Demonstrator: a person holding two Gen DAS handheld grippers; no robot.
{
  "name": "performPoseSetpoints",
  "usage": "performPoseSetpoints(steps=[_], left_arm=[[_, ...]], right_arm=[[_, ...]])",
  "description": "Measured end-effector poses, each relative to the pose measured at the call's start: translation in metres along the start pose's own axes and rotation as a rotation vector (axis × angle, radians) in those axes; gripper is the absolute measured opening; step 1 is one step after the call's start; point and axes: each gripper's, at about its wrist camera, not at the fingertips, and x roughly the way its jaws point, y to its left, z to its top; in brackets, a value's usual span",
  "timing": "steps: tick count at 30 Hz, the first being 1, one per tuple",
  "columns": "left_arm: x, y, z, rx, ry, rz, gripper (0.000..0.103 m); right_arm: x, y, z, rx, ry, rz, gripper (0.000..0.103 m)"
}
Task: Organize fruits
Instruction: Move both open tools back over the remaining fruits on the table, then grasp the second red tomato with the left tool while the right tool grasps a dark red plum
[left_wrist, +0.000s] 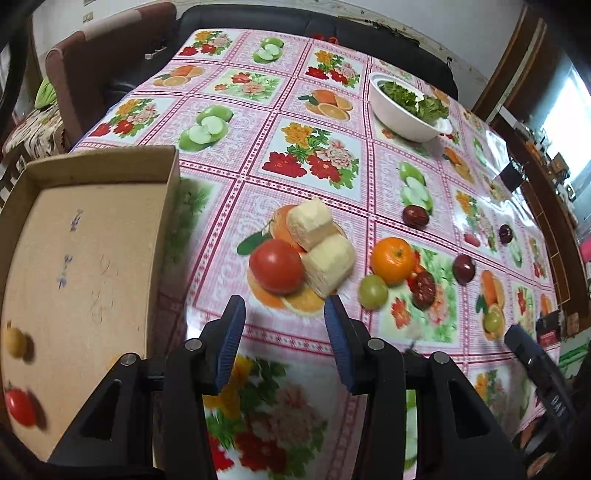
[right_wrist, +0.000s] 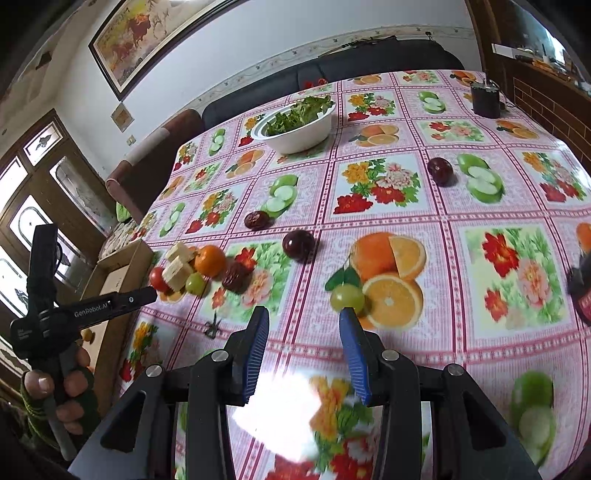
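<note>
Fruits mostly wait beside the cardboard box (left_wrist: 92, 258), which holds perhaps two; both grippers' jaws apart, empty.

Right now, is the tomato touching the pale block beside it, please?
Touching: the left wrist view shows the tomato pressed against the pale block, no tablecloth visible between them.

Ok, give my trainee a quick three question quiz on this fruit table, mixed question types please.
1. True or false: the cardboard box already holds a red tomato.
2. What fills the white bowl? A) oranges B) green leaves C) grapes
3. Fill in: the left gripper points at a tomato lying beside two pale ____.

Key: 1 true. 2 B. 3 blocks.
</note>
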Motion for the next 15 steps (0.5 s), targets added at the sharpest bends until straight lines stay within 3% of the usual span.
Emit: performPoseSetpoints(steps=[12, 15], left_arm=[[0.022, 0.003, 0.012, -0.016, 0.031, -0.062, 0.042], [0.024, 0.002, 0.013, -0.013, 0.027, -0.09, 0.032]], right_arm=[[0.057, 0.002, 0.047, -0.008, 0.044, -0.019, 0.043], [0.07, 0.011, 0.052, -0.034, 0.063, -0.015, 0.042]])
